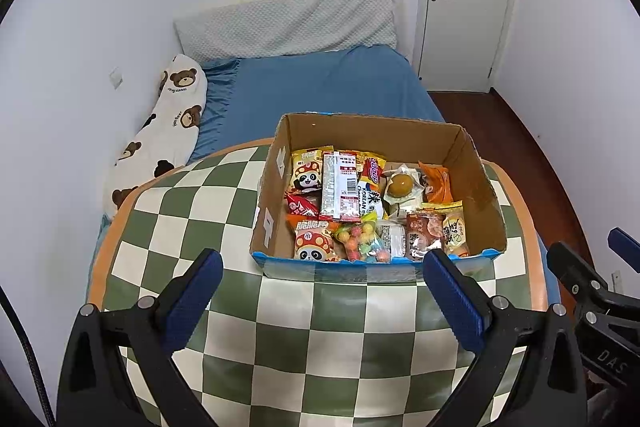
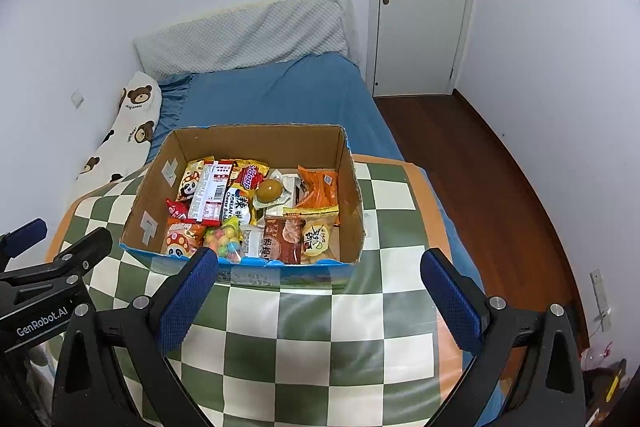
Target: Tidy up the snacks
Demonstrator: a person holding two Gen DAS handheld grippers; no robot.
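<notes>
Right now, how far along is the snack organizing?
Looks nearly done: the snack packets sit inside the cardboard box on the checkered mat; none lie outside it. Left gripper and right gripper are open and empty. Nothing obvious remains.

Even, soft indoor light, faint shadows, sharp centre, strong fisheye bending, dark vignette corners, mild sheen on the worktop (image 1: 320, 339)

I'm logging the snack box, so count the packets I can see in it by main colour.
Cardboard box, packets that show, some overlap:
Panda mushroom packs, orange-red: 2
Other red or orange: 4
Yellow: 2
Clear: 3
White-black Korean Cheese: 1
Total: 12
</notes>
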